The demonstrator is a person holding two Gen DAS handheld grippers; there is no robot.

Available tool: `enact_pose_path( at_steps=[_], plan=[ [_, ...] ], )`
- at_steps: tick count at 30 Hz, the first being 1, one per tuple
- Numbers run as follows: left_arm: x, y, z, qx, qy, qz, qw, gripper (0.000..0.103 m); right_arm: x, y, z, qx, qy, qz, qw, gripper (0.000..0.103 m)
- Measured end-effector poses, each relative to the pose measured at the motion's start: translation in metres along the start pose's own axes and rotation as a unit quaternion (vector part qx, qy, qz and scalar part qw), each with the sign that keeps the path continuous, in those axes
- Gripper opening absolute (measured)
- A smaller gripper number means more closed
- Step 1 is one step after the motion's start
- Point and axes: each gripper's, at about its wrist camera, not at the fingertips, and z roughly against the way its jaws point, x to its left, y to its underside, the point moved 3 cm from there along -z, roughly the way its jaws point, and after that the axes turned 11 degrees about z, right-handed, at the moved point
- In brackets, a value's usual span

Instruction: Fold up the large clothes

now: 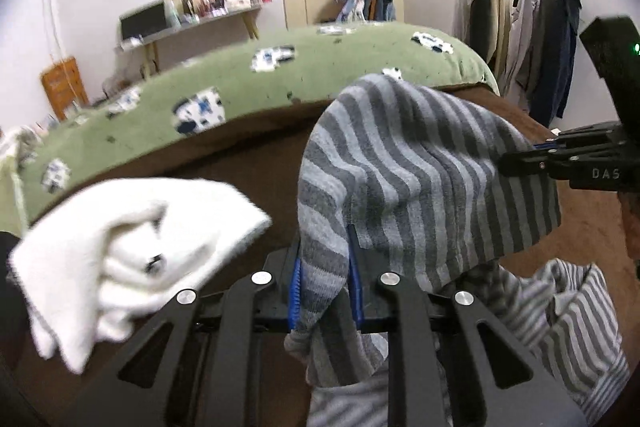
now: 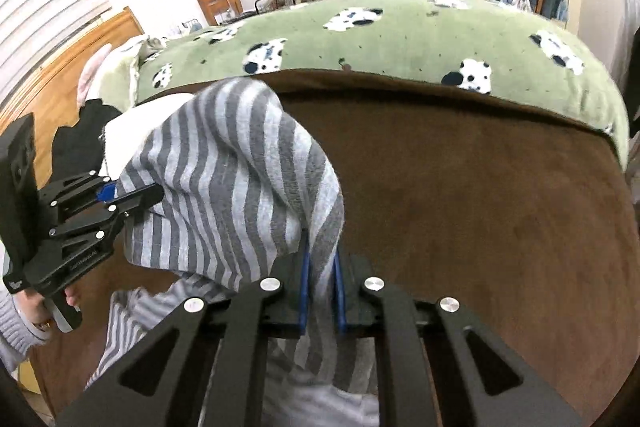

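Observation:
A grey striped garment (image 1: 420,163) hangs lifted above the brown bed cover (image 1: 256,151), stretched between both grippers. My left gripper (image 1: 326,267) is shut on one striped edge, which runs between its blue pads. In the left wrist view my right gripper (image 1: 508,161) pinches the garment's far right edge. In the right wrist view the striped garment (image 2: 224,179) bulges up from my right gripper (image 2: 320,271), which is shut on its fabric. My left gripper (image 2: 150,197) grips it at the left, held by a person's hand (image 2: 36,311). The rest of the garment droops below (image 1: 568,323).
A folded white cloth (image 1: 132,251) lies on the brown cover to the left. A green blanket with cow prints (image 2: 400,39) covers the bed's far half. A clothes rack (image 1: 520,27) stands at the right, a cluttered desk (image 1: 192,23) by the far wall, a wooden headboard (image 2: 60,79) at the left.

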Motion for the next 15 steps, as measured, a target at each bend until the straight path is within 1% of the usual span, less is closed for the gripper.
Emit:
enact_pose_path(
  at_steps=[2,3,5,6,9,12,15],
  plan=[
    [-0.009,0.011,0.021,-0.022,-0.019,-0.013,0.9995,0.022,0.02,0.007,0.018,-0.01,0.021,0.015,1.0,0.011],
    [-0.016,0.019,0.033,-0.038,-0.033,-0.026,0.9984,0.022,0.027,0.012,0.025,-0.012,0.029,0.024,0.999,0.011],
    [-0.027,0.034,0.046,-0.057,-0.05,-0.045,0.9961,0.022,0.046,0.025,0.035,-0.011,0.056,0.051,0.997,0.011],
    [-0.032,0.044,0.053,-0.066,-0.058,-0.053,0.9947,0.022,0.053,0.034,0.039,-0.01,0.068,0.062,0.996,0.011],
    [-0.044,0.072,0.066,-0.081,-0.073,-0.074,0.9913,0.022,0.068,0.062,0.045,-0.001,0.084,0.073,0.994,0.011],
    [-0.052,0.101,0.08,-0.085,-0.08,-0.087,0.9894,0.023,0.079,0.091,0.048,0.011,0.087,0.069,0.994,0.011],
    [-0.053,0.126,0.085,-0.067,-0.079,-0.092,0.9903,0.024,0.088,0.12,0.05,0.029,0.086,0.063,0.994,0.012]
  ],
)
